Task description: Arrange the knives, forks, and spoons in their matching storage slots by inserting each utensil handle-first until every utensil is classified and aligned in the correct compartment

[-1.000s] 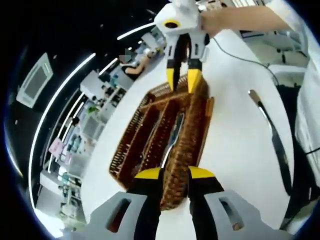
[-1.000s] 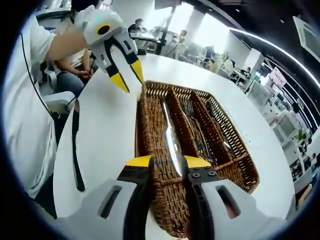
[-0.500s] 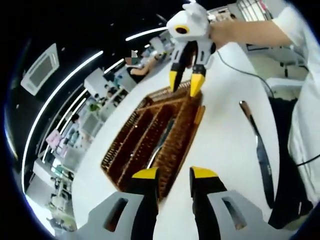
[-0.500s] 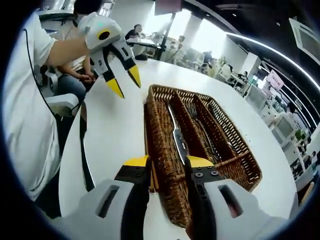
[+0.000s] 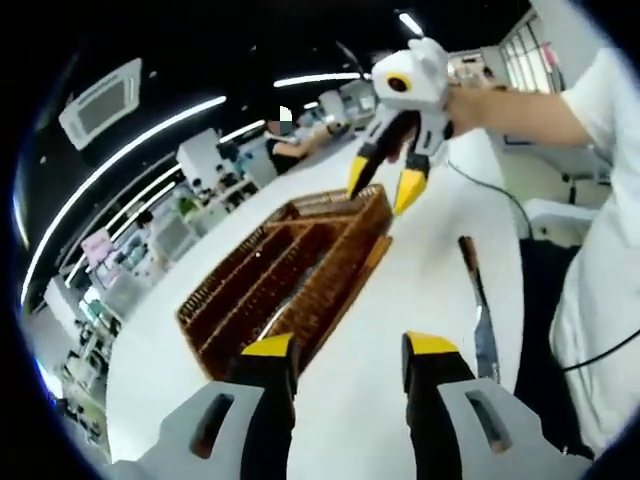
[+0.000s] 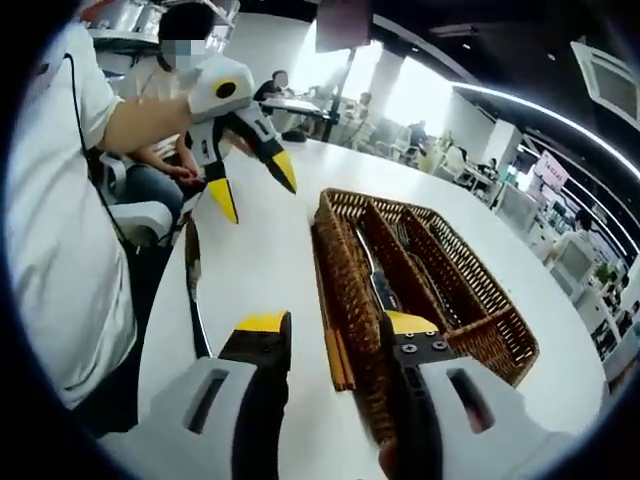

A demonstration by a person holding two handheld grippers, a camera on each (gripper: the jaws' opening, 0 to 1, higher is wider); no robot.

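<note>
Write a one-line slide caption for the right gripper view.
Both open grippers, right and left, hover over the white table beside a wicker cutlery tray, one knife lying outside it.

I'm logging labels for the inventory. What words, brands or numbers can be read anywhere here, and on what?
None can be read.
Pink sign in the room behind: lettering too small and blurred.
Wicker basket, knife on the table, both tongs: no markings visible.
</note>
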